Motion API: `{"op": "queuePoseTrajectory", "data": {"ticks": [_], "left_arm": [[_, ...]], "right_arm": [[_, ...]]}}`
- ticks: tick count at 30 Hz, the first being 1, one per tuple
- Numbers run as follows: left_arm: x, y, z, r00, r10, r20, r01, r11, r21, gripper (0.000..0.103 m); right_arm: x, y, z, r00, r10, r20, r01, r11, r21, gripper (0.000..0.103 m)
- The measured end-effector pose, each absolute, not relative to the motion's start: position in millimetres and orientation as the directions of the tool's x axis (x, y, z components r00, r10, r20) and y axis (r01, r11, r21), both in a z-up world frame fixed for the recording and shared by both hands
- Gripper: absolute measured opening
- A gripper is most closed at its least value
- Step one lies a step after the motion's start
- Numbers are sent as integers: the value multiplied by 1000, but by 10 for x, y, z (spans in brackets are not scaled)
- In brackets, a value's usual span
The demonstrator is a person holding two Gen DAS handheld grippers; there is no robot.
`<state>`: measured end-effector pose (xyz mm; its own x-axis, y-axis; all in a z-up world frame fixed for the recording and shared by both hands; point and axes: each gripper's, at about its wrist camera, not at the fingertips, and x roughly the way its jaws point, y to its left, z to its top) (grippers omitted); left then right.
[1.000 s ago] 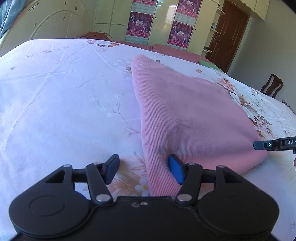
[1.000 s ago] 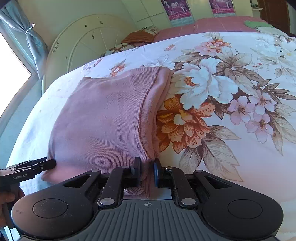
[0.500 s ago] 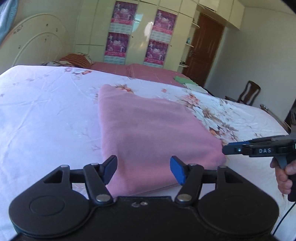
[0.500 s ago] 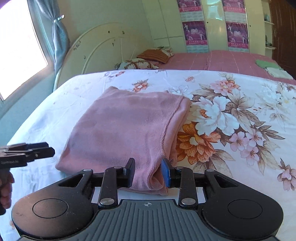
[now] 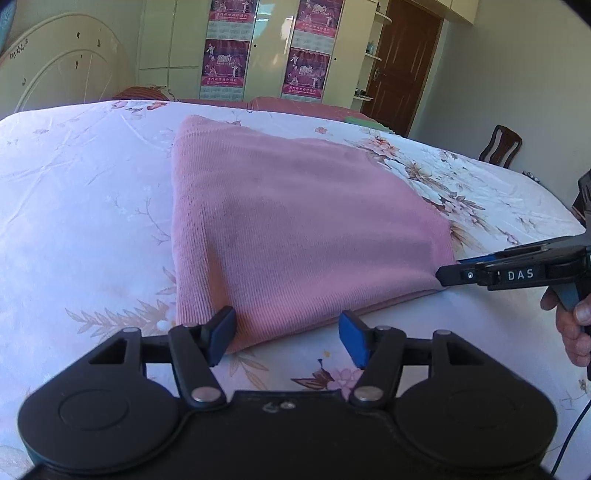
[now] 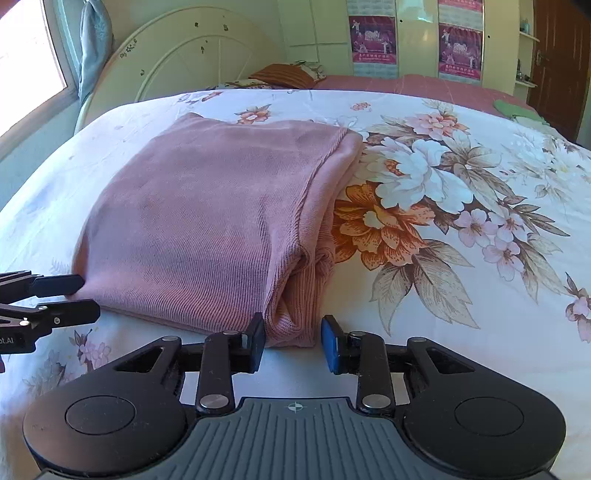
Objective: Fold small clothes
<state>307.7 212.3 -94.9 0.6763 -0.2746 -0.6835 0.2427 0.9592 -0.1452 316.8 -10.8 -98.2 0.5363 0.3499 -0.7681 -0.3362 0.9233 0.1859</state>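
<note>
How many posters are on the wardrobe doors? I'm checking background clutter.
4 posters, all on the cream wardrobe behind the bed: upper left, lower left, upper right, lower right. The top pair is cropped; more may lie out of frame.

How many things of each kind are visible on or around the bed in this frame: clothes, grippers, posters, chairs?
Pink folded garment on the floral bedsheet: 1
Grippers: 2, the left gripper and the right gripper, both with jaws open
Posters on the wardrobe: 2
Wooden chair: 1
Total: 6
</note>
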Motion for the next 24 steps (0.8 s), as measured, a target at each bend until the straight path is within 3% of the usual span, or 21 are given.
{"op": "queuePoseTrajectory", "data": {"ticks": [2,3,5,6,7,15,24], "left_arm": [[2995,2051,-834,687,-231,-689,211,971,-116,68],[2910,2036,-770,709,-204,-675,186,977,-100,93],[2697,2014,-677,756,-141,-639,129,989,-66,103],[2598,2007,-647,763,-123,-635,113,992,-57,103],[2503,2004,-629,761,-112,-639,101,993,-55,103],[1819,1878,-454,741,-95,-665,62,995,-74,103],[941,1536,36,795,-126,-594,88,992,-92,103]], "right_arm": [[3149,-122,-933,540,344,-768,-323,928,189,31],[3103,-146,-871,552,341,-761,-308,931,194,32],[2960,-219,-740,590,332,-736,-288,938,192,57],[2865,-258,-674,615,313,-724,-275,945,174,93],[2766,-303,-617,641,298,-708,-267,951,159,103],[1912,-591,-367,639,267,-722,-222,962,160,103],[803,-626,2,710,210,-672,-213,974,80,103]]}}
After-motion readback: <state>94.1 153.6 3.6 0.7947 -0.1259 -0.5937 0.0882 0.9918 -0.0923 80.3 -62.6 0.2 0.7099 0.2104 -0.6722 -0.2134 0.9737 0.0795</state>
